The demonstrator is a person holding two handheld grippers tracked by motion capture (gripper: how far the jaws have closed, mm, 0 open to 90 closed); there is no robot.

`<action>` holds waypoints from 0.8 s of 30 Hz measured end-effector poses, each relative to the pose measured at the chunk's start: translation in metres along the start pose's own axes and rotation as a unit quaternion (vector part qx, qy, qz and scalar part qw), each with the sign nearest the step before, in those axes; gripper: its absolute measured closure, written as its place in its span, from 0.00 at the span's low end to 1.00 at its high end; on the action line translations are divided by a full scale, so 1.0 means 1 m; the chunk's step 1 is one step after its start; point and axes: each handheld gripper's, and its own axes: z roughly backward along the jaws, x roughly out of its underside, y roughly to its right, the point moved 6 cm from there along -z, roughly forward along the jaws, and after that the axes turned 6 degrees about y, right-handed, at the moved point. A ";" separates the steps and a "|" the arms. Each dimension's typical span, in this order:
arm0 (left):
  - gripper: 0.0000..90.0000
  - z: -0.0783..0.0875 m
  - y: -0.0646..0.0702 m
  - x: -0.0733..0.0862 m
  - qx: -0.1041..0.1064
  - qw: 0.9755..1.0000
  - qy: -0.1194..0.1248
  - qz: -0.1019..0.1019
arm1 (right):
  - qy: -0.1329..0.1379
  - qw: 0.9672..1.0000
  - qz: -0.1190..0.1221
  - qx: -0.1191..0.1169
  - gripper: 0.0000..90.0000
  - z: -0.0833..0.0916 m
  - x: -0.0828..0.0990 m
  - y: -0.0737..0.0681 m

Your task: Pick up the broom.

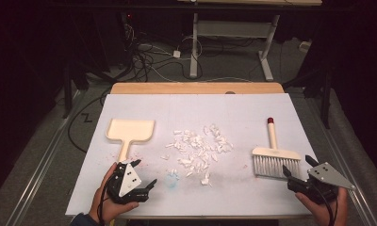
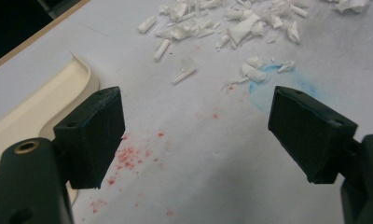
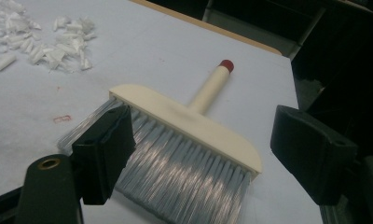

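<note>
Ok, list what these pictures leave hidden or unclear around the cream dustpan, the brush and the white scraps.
- Cream plastic dustpan: the lower end of its handle is covered by the left gripper in the high view; the left gripper view's edge cuts it off.
- Cream hand brush with grey bristles: bristle tips run off the bottom edge of the right gripper view, partly behind a jaw.
- White scraps: too small to count.

No readable text, label, brand, number or sign appears on anything in these views.
</note>
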 end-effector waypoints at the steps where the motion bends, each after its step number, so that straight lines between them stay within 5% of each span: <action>1: 0.19 0.000 0.000 0.000 0.000 1.000 -0.002 -0.001 | -0.002 1.000 -0.001 -0.002 0.25 -0.001 0.000 0.000; 15: 0.19 0.009 0.002 0.005 -0.004 1.000 -0.002 -0.004 | -0.023 0.999 0.029 -0.018 0.23 -0.014 -0.002 -0.012; 22: 0.19 0.009 0.002 0.009 -0.004 1.000 -0.012 -0.002 | -0.037 0.998 -0.008 -0.054 0.31 -0.029 -0.008 -0.002; 24: 0.19 0.008 0.003 0.009 -0.003 1.000 -0.015 -0.002 | -0.047 0.998 -0.013 -0.047 0.32 -0.036 -0.011 0.000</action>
